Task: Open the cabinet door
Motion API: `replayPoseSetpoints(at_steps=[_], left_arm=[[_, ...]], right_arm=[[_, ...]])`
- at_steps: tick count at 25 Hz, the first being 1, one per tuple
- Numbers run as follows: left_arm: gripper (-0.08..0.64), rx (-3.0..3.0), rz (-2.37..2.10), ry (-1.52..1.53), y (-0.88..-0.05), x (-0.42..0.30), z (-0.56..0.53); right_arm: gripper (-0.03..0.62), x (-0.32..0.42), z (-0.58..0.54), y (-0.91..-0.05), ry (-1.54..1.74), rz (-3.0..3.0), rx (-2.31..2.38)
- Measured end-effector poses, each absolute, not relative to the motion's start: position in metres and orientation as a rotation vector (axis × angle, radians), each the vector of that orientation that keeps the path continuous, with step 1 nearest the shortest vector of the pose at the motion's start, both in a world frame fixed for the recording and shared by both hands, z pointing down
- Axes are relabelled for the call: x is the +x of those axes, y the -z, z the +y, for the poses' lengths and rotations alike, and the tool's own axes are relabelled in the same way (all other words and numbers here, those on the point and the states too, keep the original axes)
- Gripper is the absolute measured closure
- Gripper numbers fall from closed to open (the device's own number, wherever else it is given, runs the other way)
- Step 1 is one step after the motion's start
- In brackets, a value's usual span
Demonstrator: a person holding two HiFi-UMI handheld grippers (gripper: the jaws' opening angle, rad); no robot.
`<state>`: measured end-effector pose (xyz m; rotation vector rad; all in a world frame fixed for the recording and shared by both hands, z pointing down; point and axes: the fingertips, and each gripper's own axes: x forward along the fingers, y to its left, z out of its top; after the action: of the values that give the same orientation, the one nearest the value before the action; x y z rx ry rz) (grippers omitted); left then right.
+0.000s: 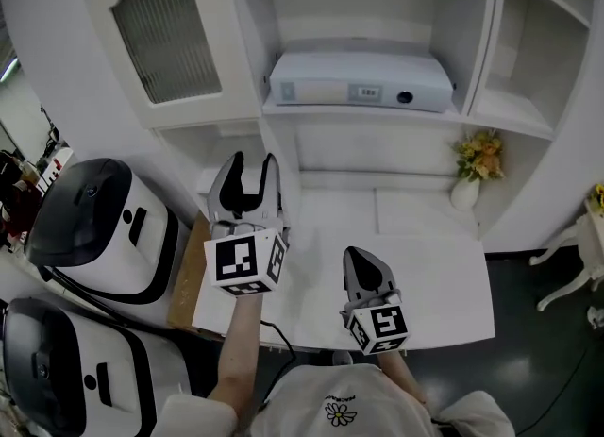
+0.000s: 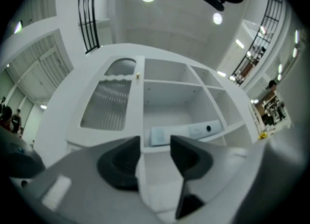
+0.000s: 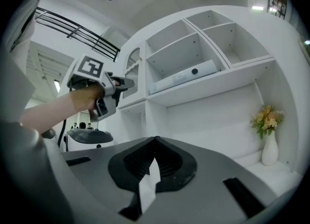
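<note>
- The cabinet door is found at the upper left of the white cabinet. It is judged shut, flush with the frame.
- Its knob is not touched.
- The left gripper is held below the door, jaws apart, nothing between them.
- The right gripper is held low over the counter, jaws pressed together, empty.
- Opening is judged not begun; the knob is yet to be reached and gripped, the door swung out.

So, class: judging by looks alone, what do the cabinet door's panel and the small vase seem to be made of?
Door panel: probably ribbed, frosted glass or plastic. It shows fine vertical lines and looks greyer than the white painted frame.
Vase: likely glazed ceramic. It is smooth, white and slightly glossy, though plastic is possible.
</note>
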<state>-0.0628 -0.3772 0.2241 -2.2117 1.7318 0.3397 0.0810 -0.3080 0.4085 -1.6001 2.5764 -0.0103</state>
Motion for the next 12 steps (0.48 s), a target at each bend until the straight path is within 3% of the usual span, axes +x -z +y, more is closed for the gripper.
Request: replayPoseSetpoints(at_steps=[5,12], left_arm=[[0.347,-2.072,1.766,-0.372,-0.157,-0.080,-0.418],[0.225,-1.971,1.795,-0.329,-0.104,-0.078,-0.453]], right_arm=[[0.592,0.081,-0.311,-0.405,0.006,2.561,-1.597],[0.592,0.085,-0.319,-0.403,0.012,2.533,-1.610]])
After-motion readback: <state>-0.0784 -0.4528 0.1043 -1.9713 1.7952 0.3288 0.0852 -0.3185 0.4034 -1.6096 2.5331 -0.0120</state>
